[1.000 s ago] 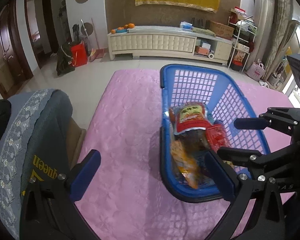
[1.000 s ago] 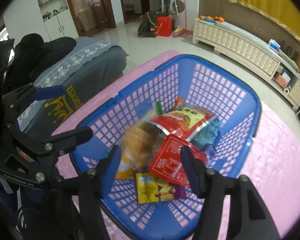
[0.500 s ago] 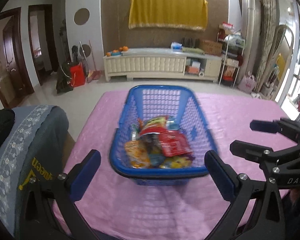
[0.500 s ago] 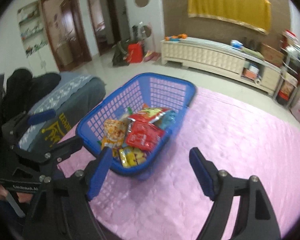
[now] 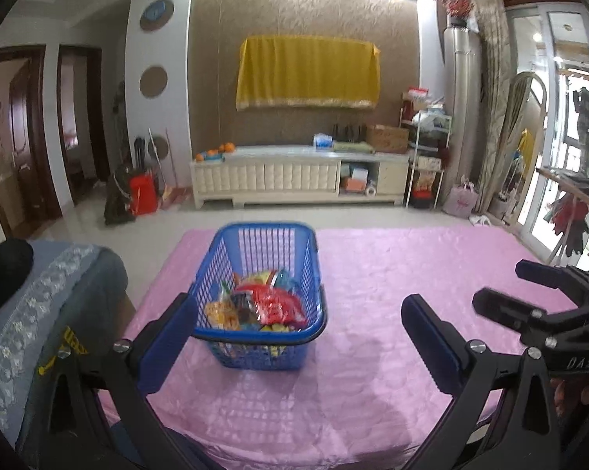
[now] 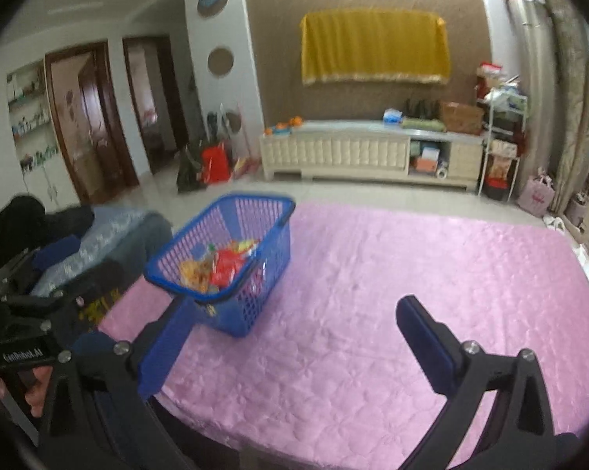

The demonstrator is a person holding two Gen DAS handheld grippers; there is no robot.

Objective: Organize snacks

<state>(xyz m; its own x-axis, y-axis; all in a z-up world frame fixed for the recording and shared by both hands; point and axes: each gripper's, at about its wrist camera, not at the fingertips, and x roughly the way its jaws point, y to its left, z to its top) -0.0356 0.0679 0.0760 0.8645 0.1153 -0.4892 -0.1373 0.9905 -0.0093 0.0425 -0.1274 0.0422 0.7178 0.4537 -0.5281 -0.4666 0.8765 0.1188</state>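
- Both claws have pulled back and up since a second ago: the blue plastic lattice basket (image 5: 260,297) filled the views then, now it sits well ahead of them.
- Left claw (image 5: 298,337): wide, nothing held; basket just ahead, between its fingers, nearer the left one.
- Right claw (image 6: 290,337): wide, nothing held; basket (image 6: 231,266) ahead-left, just past its left finger.
- Snack packets (image 5: 255,305) (red, orange, yellow) all lie piled inside the basket; none loose on the pink quilted cloth (image 5: 372,274) covering the desk.
- My read: collecting is done, and the open, backed-off claws suit an end-of-task retreat.
- Basket stands upright near the desk's left edge, beside the grey embroidered chair cover (image 5: 47,313). Packets lie loose, so a nudge could shift them.
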